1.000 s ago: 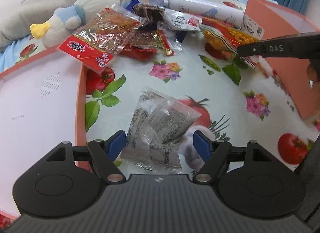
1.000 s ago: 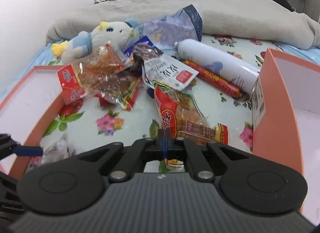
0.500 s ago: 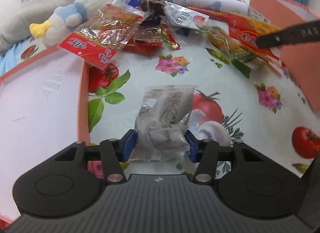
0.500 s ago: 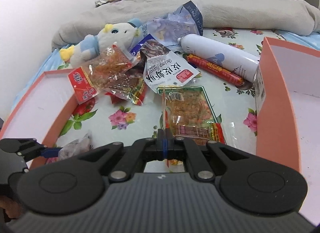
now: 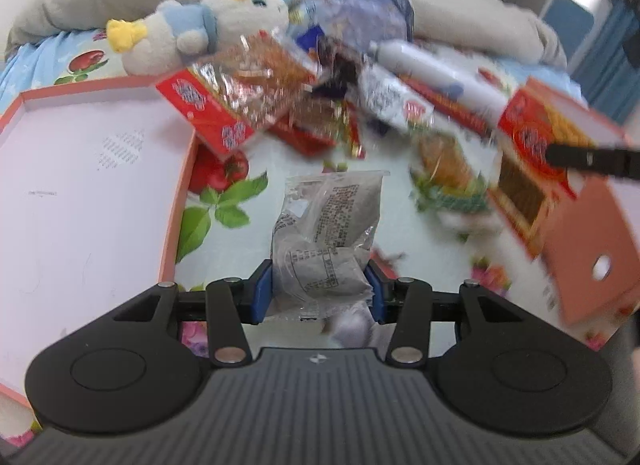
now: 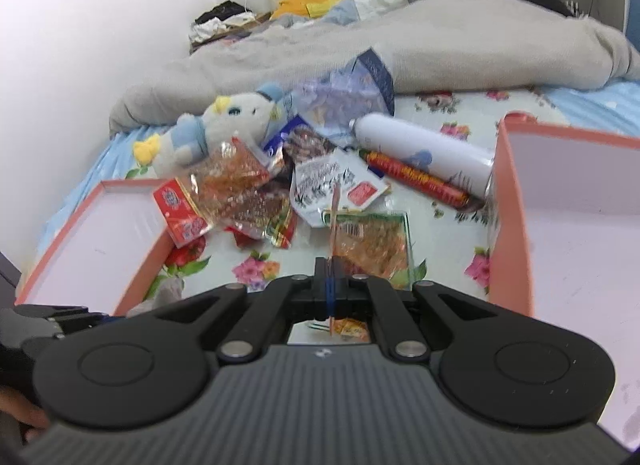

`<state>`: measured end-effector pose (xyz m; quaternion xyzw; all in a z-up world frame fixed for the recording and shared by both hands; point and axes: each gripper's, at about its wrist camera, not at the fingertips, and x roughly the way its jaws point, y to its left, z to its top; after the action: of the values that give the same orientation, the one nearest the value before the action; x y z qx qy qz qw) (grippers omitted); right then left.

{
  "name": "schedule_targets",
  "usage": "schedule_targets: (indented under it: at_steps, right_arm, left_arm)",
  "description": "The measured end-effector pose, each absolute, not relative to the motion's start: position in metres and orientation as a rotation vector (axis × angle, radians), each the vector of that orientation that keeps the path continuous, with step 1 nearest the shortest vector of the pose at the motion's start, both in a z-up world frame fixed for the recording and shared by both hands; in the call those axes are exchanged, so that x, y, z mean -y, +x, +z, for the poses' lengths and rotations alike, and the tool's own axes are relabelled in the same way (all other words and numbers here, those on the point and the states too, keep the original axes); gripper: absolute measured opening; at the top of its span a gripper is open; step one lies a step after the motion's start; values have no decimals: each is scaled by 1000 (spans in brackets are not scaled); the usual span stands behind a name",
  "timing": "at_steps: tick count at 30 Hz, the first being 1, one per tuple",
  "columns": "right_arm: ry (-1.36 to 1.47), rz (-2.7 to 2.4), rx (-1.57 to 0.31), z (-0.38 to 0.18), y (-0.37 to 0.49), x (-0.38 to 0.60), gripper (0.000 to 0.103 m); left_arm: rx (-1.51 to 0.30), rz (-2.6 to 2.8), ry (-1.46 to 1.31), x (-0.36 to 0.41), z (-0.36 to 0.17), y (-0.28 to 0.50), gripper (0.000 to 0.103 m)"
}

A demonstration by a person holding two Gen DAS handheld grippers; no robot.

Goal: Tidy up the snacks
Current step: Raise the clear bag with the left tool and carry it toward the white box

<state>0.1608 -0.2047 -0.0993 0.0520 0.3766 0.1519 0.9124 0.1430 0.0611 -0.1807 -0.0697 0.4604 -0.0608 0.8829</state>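
A crumpled grey snack packet [image 5: 328, 233] sits between the blue pads of my left gripper [image 5: 320, 289]. Its jaws are closing, both pads press on the packet, and it hangs just above the flowered sheet [image 5: 392, 201]. My right gripper [image 6: 330, 277] is shut on a red-and-yellow snack packet [image 6: 334, 205], which shows edge-on in the right wrist view. In the left wrist view that packet [image 5: 532, 133] hangs from the right gripper's black fingers [image 5: 592, 159] in front of the pink box [image 5: 580, 225].
A shallow pink tray [image 5: 176, 201] lies to the left. The taller pink box [image 6: 512, 205] stands on the right. Between them are an orange packet with a green rim [image 6: 372, 241], several more snack packets [image 5: 240, 97], a white bottle [image 6: 420, 145] and a plush toy [image 5: 192, 29].
The left jaws have closed onto the grey packet and raised it slightly. The right gripper rose, lifting the red-and-yellow packet off the sheet and turning it edge-on.
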Motion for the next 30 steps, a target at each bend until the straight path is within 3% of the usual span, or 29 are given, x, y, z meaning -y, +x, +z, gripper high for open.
schedule_targets:
  at_steps: [30]
  right_arm:
    - [173, 238, -589, 29, 161, 271, 3]
  left_arm:
    - [-797, -262, -241, 37, -8, 197, 52]
